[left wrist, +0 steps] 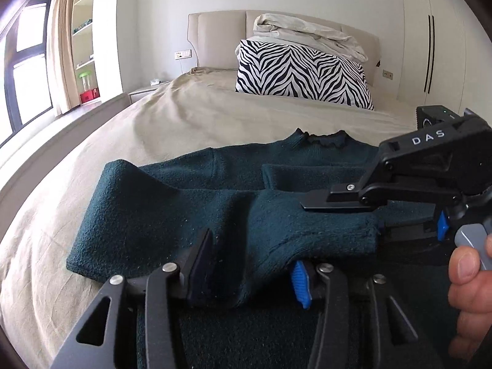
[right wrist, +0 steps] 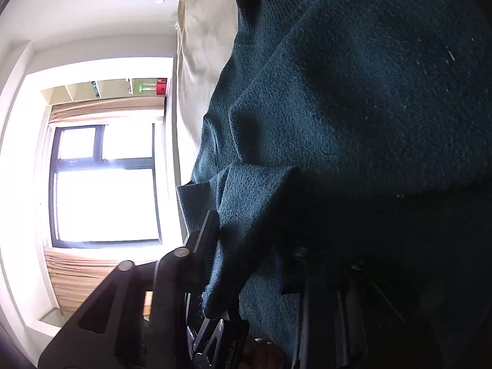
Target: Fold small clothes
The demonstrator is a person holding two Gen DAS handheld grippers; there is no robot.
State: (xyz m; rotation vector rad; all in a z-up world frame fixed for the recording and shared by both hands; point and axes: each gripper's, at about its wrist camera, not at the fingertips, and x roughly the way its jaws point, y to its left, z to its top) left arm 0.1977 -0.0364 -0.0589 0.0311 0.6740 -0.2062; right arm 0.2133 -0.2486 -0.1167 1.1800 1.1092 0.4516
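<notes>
Currently: dark green sweater (left wrist: 190,190) lay flat on the bed (left wrist: 172,117), collar toward 12 o'clock, near the zebra pillow (left wrist: 304,70). One sleeve (left wrist: 172,215) was folded across the body from 9 to 3 o'clock. Left hand-held gripper (left wrist: 249,273) sat at 6 o'clock in its own view, released: jaws apart, sleeve fabric between the pads (left wrist: 299,283) but not pinched. Right hand-held gripper (left wrist: 323,203) came in from 3 o'clock, lying over the sleeve cuff, a hand (left wrist: 470,295) on its trigger. In the right wrist view its jaws (right wrist: 246,264) were clenched on a fold of sweater knit (right wrist: 243,215). Window (right wrist: 104,184) and curtain (left wrist: 61,55) stood at 9 to 10 o'clock.
</notes>
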